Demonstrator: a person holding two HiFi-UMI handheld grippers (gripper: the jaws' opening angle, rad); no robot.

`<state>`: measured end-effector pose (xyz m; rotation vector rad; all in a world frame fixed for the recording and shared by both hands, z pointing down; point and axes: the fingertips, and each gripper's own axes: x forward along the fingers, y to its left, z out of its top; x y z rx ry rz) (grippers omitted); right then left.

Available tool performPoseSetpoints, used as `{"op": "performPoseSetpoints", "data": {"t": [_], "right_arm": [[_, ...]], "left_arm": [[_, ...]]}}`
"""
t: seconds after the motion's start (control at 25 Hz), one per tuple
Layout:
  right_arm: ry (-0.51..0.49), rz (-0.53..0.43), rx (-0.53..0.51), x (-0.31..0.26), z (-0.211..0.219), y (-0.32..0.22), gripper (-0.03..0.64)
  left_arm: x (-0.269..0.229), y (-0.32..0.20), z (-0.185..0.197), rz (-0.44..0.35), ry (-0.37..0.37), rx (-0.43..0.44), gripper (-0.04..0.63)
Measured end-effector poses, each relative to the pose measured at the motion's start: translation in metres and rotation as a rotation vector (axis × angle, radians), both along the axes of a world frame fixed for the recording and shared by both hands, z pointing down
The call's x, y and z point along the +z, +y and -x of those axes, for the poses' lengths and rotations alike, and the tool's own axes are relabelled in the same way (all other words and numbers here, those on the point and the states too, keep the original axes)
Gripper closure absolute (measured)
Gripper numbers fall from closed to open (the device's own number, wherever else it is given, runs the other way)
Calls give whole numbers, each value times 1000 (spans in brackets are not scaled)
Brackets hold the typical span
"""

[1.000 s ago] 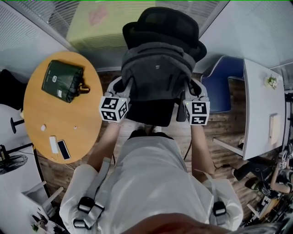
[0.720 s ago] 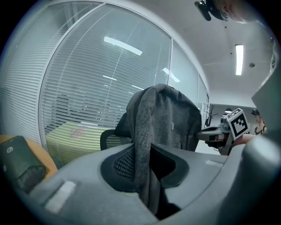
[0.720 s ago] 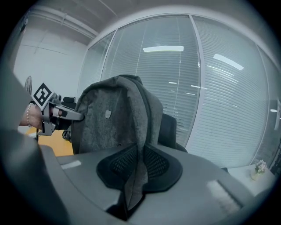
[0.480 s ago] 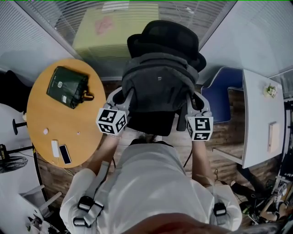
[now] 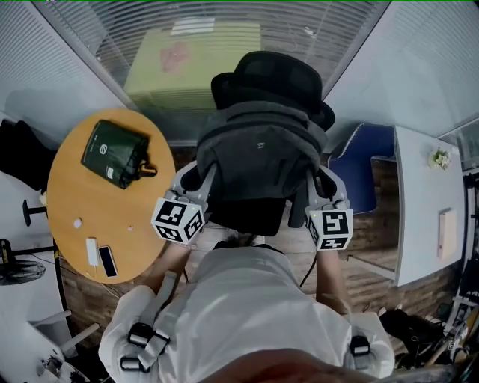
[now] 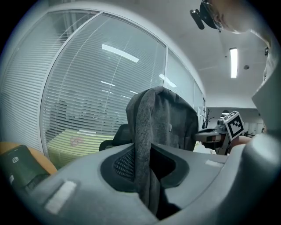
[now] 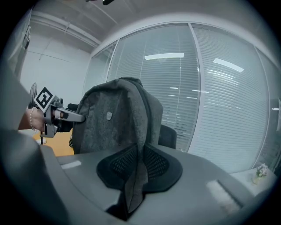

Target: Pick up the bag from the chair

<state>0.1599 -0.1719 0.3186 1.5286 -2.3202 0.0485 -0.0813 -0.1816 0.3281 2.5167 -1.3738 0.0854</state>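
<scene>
A dark grey backpack hangs in the air in front of the black office chair, held from both sides. My left gripper is shut on the bag's left shoulder strap, which runs down between its jaws. My right gripper is shut on the right strap. In the left gripper view the bag's body rises above the jaws, with the right gripper behind it. In the right gripper view the bag stands upright, and the left gripper shows at the left.
A round wooden table stands at the left with a dark green pouch, a phone and small white items. A blue chair and a white desk are at the right. Glass walls with blinds lie beyond.
The bag and both grippers have drawn back towards the person, away from the chair's backrest. The marker cubes have moved lower in the head view.
</scene>
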Motion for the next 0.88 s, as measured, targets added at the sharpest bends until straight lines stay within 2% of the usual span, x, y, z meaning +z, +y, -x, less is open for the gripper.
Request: {"op": "performPoseSetpoints", "data": {"t": [0.36,0.6,0.88], "right_arm": [[2,-33,-13,-30,4,17,575],[-11,-43,-16,-39,4,26,575],[-26,-39,-21,-40,6,28,575]], "left_arm": [[-24,17,3,-30,27,-29,531],[-36,25,4,-67,15,-27,531],[-39,26,6,-75,17,-39,531]]}}
